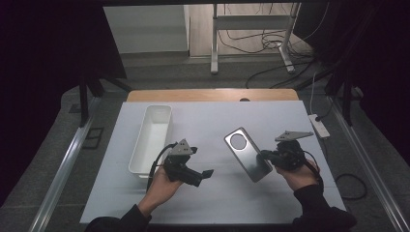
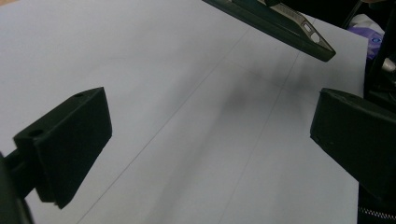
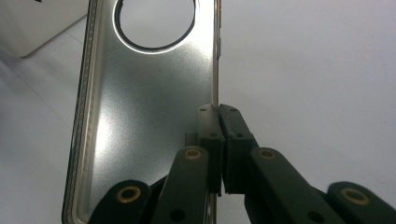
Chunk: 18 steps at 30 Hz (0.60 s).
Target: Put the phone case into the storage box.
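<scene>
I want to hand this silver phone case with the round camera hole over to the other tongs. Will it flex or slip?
The silver phone case with the round camera hole probably stays fairly stiff: held by one long edge in the right tongs, it shows no sag. It looks thin, so likely light. Its smooth sheen and the narrow edge grip suggest it could slip or pivot.

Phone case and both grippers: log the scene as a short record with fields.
held item: silver phone case with a round camera cutout
holder: right gripper, shut on the case's side edge
case position: lifted off the white table sheet, tilted
left gripper: open, nothing between the jaws, aimed toward the case
other item: white tray, at the left on the sheet, looks empty
</scene>
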Available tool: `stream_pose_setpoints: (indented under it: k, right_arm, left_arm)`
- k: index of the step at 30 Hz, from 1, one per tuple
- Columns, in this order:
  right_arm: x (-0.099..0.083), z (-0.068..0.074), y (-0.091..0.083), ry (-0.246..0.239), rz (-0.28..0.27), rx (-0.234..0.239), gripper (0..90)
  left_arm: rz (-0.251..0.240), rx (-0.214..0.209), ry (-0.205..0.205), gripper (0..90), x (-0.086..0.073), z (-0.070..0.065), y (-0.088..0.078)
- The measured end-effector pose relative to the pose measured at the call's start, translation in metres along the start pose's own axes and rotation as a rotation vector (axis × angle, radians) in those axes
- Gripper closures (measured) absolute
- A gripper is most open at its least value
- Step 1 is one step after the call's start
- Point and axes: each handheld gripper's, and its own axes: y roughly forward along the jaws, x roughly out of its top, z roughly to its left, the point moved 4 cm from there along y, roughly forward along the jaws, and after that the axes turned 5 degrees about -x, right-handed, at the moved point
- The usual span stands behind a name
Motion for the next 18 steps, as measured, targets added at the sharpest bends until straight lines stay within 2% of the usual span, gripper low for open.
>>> stream_pose_setpoints:
  k: [10, 14, 18]
  right_arm:
    - [0.005, 0.013, 0.004, -0.016, -0.009, 0.001, 88.5]
    - [0.007, 0.020, 0.006, -0.018, -0.018, 0.008, 88.5]
    - [0.009, 0.028, 0.008, -0.032, -0.016, 0.015, 88.4]
  left_arm:
    - [0.003, -0.023, -0.028, 0.8, 0.007, 0.000, 0.012]
    - [0.006, -0.020, -0.041, 0.4, 0.008, -0.002, 0.015]
    - [0.017, -0.018, -0.032, 0.0, 0.009, -0.005, 0.015]
